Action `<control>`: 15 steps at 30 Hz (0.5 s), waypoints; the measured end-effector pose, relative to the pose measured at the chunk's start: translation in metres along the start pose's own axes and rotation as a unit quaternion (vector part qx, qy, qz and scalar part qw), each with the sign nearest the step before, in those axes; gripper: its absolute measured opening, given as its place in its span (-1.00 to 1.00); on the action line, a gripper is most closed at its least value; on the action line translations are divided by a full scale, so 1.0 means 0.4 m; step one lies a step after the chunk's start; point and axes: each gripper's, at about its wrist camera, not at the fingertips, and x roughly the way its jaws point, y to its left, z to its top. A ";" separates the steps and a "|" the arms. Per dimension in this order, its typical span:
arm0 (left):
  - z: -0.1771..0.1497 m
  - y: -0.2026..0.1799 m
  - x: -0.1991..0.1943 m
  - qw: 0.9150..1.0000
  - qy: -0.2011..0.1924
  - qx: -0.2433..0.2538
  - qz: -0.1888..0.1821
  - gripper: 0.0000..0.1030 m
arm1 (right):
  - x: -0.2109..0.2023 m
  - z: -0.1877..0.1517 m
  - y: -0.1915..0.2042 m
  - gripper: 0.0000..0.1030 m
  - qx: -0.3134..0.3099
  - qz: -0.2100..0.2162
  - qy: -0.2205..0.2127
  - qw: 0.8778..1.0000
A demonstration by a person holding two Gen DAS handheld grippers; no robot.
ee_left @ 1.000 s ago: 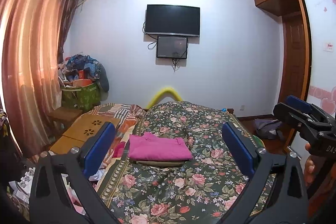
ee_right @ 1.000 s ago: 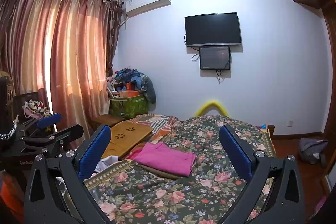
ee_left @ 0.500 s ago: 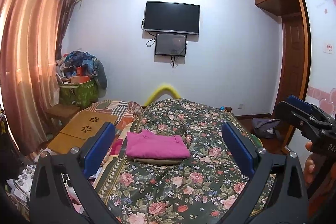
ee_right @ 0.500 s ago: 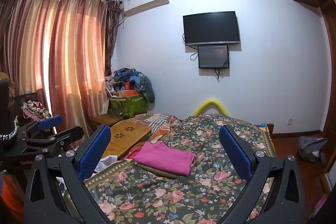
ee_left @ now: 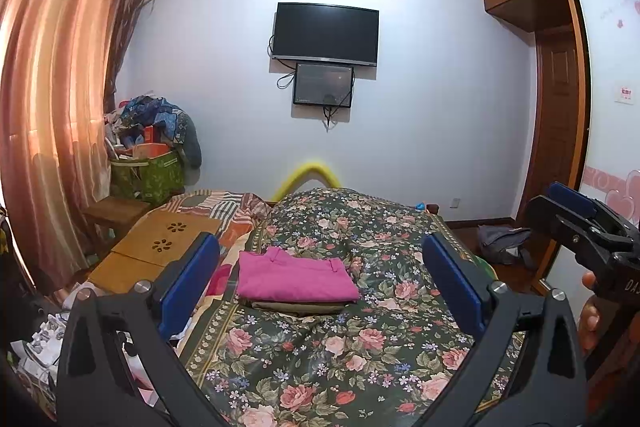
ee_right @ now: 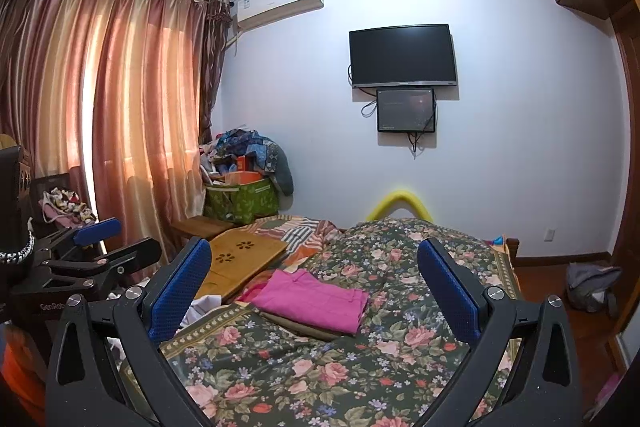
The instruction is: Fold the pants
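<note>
Folded pink pants (ee_left: 296, 277) lie on a folded olive garment (ee_left: 298, 307) on the floral bedspread (ee_left: 360, 355); they also show in the right wrist view (ee_right: 314, 301). My left gripper (ee_left: 320, 283) is open and empty, held above the near part of the bed, well short of the pants. My right gripper (ee_right: 314, 293) is open and empty, also back from the pants. The right gripper shows at the right edge of the left wrist view (ee_left: 580, 223), and the left gripper at the left of the right wrist view (ee_right: 92, 251).
A wooden lap desk (ee_left: 160, 243) lies on the bed's left side. A green basket piled with clothes (ee_left: 148, 175) stands by the curtain (ee_left: 48, 107). A TV (ee_left: 325, 34) hangs on the far wall. A grey bag (ee_left: 502, 245) lies on the floor at right.
Both views have shifted slightly; the pants sit a little left and lower in the left wrist view. Both grippers stay open and nothing on the bed has moved.
</note>
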 end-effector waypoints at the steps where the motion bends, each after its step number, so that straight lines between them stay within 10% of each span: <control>1: 0.000 0.000 0.000 1.000 0.000 0.000 -0.001 0.99 | -0.001 -0.001 0.001 0.99 0.001 0.000 0.000 1.000; 15: 0.003 0.001 0.004 1.000 0.001 0.002 -0.009 1.00 | 0.000 0.003 -0.001 0.99 0.006 0.003 0.001 1.000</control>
